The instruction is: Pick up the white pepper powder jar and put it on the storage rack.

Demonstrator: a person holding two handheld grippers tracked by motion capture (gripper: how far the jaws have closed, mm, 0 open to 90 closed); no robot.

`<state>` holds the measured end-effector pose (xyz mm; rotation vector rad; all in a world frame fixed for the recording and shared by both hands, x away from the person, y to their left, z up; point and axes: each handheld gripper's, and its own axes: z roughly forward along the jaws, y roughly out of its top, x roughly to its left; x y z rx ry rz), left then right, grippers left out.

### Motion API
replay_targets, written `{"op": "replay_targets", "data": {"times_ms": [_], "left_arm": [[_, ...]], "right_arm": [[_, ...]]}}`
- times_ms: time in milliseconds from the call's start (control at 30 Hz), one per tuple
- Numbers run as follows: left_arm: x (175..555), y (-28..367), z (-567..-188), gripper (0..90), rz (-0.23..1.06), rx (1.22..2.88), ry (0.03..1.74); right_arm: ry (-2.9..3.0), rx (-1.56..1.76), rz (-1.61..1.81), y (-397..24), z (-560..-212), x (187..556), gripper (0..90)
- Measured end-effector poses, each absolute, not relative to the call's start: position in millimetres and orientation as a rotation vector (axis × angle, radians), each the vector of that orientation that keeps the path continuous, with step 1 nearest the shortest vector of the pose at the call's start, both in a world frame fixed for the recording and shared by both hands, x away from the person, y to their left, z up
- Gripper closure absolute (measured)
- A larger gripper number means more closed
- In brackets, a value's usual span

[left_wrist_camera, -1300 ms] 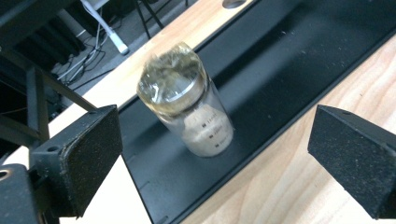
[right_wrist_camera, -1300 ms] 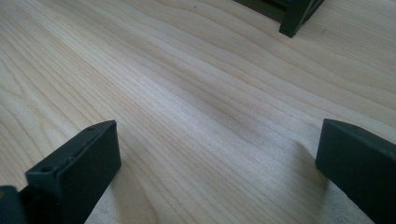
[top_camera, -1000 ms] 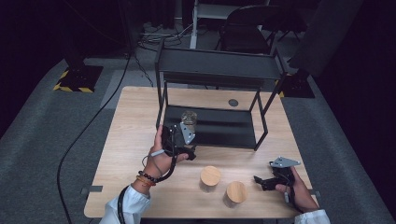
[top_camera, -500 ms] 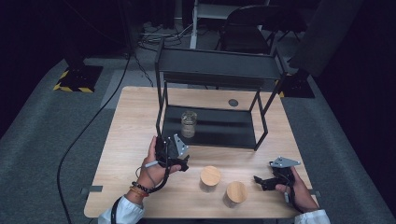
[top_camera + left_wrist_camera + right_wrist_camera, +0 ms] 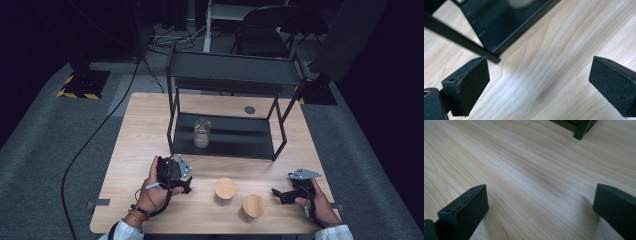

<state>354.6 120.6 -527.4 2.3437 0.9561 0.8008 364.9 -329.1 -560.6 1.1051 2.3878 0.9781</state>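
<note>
Now, table: light wood, holds the rack, two lidded jars, a small dark disc.
Rack: black metal, two shelves, stands on the far half of the table.
Glass jar: clear, no lid, upright on the lower shelf, toward its left end, nothing touching it.
Left gripper: held in the left hand, low over the table just in front of the rack's left front corner, well apart from the glass jar.
Left gripper state: jaws spread wide, nothing between them; bare wood fills the gap in the left gripper view.
Left gripper view extras: rack's front edge and leg near the left pad; blurred pale base of the glass jar at the top edge, on the shelf.
Right gripper: held in the right hand, near the table's right front corner, jaws pointing left.
Right gripper state: released, jaws wide apart, only wood between them in the right gripper view; a rack leg at top right.
Lidded jars: two with round wooden lids, one just right of the left gripper, the other nearer the front edge, between the grippers, untouched.
Disc: small, dark, flat on the table behind the lower shelf.
Cable: black, runs over the floor left of the table.
</note>
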Motion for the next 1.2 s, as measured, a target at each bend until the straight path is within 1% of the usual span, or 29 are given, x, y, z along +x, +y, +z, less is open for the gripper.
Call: {"op": "replay_targets", "data": {"times_ms": [833,1000,1200], "left_arm": [[323.8,151.4,-546.4,2.7,0.735,2.319,1.027],[318.2,159.9,-551.0,2.7,0.705,2.296,1.059],[315.7,170.6,-553.8,2.6,0.637,2.252,1.097]], "right_arm": [[2.386,1.107,0.978,-329.1,-560.6,364.6,0.0],[2.387,1.107,0.978,-329.1,-560.6,364.6,0.0],[2.387,1.107,0.978,-329.1,-560.6,364.6,0.0]]}}
